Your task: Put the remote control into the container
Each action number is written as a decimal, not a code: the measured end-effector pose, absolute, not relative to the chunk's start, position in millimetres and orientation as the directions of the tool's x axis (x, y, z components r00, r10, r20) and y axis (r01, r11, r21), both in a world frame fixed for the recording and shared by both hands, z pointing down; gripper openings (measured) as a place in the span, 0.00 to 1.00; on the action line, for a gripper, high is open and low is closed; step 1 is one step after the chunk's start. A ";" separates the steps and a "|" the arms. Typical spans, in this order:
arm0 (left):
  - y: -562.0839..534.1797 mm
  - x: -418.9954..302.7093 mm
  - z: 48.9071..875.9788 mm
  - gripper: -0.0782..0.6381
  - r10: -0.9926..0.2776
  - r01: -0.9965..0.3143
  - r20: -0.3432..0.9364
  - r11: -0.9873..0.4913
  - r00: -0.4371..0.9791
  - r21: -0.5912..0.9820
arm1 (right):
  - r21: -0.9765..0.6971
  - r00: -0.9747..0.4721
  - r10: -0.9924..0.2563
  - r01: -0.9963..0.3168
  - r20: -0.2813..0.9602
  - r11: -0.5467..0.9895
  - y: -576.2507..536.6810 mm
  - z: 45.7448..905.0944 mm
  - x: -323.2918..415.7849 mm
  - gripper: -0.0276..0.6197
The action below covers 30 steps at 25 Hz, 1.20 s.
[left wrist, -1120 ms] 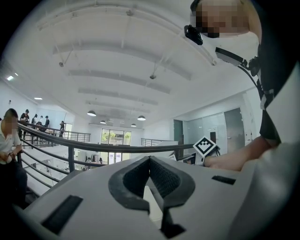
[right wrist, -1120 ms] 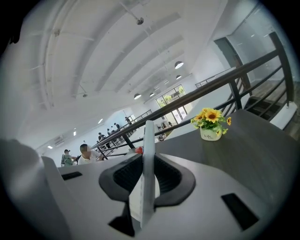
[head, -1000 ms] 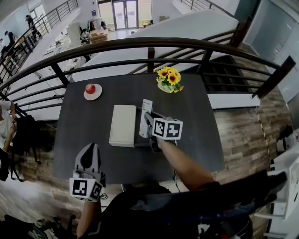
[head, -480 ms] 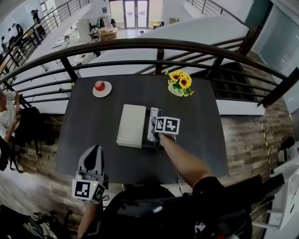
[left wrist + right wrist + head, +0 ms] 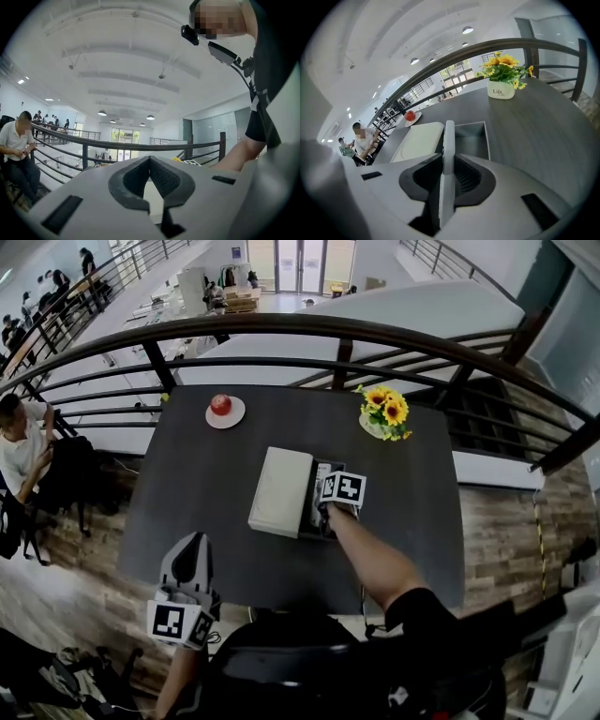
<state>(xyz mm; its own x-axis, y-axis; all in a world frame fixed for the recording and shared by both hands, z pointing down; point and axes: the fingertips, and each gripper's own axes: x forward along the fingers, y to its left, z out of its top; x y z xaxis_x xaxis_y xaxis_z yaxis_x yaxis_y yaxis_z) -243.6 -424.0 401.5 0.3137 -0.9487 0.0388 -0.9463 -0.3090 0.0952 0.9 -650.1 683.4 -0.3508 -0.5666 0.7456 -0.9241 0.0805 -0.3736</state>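
Observation:
My right gripper (image 5: 449, 165) is shut on the white remote control (image 5: 448, 140), which stands edge-on between the pads. Its far end points over the open grey container (image 5: 474, 133), close to the box's left wall. In the head view the right gripper (image 5: 328, 491) hovers over the container (image 5: 313, 517) in the middle of the dark table (image 5: 197, 484), and its marker cube hides the remote. My left gripper (image 5: 185, 579) hangs by the table's near-left edge. Its jaws (image 5: 150, 160) are shut with nothing between them.
A white lid (image 5: 281, 491) lies flat against the container's left side. Sunflowers in a white pot (image 5: 384, 416) stand at the far right. An apple on a small plate (image 5: 223, 409) sits far left. A dark railing (image 5: 309, 326) runs behind the table, and a person (image 5: 21, 442) sits beyond it at the left.
My right gripper has carried the remote closer over the container, and the cube now covers it in the head view. The head camera has shifted. The left gripper stays put.

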 end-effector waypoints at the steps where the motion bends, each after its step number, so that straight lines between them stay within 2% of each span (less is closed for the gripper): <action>1: -423.5 -244.2 400.9 0.12 -0.949 -0.947 0.035 -0.308 0.312 0.095 | -0.370 -0.349 -0.561 -0.926 0.751 0.081 -651.3 685.0 -0.5 0.17; 16: -424.0 -247.8 407.5 0.12 -0.953 -0.953 0.073 -0.288 0.295 0.090 | -0.329 -0.293 -0.435 -0.944 0.852 -0.009 -646.7 720.7 -4.1 0.17; 25: -425.1 -252.3 417.3 0.12 -0.954 -0.955 0.091 -0.277 0.287 0.109 | -0.362 -0.296 -0.464 -0.930 0.835 -0.059 -651.4 724.0 -6.4 0.17; 30: -427.5 -247.4 409.8 0.12 -0.951 -0.949 0.065 -0.296 0.304 0.110 | -0.401 -0.352 -0.457 -0.916 0.817 -0.011 -647.0 720.7 -10.2 0.17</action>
<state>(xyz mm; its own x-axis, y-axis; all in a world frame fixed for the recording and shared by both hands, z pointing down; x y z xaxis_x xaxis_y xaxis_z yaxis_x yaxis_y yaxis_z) -247.4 -427.5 409.8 0.3038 -0.9505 0.0649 -0.9489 -0.2957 0.1105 -10.2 -647.0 720.7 -0.3522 -0.4572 0.8166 -0.9158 -0.0114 -0.4014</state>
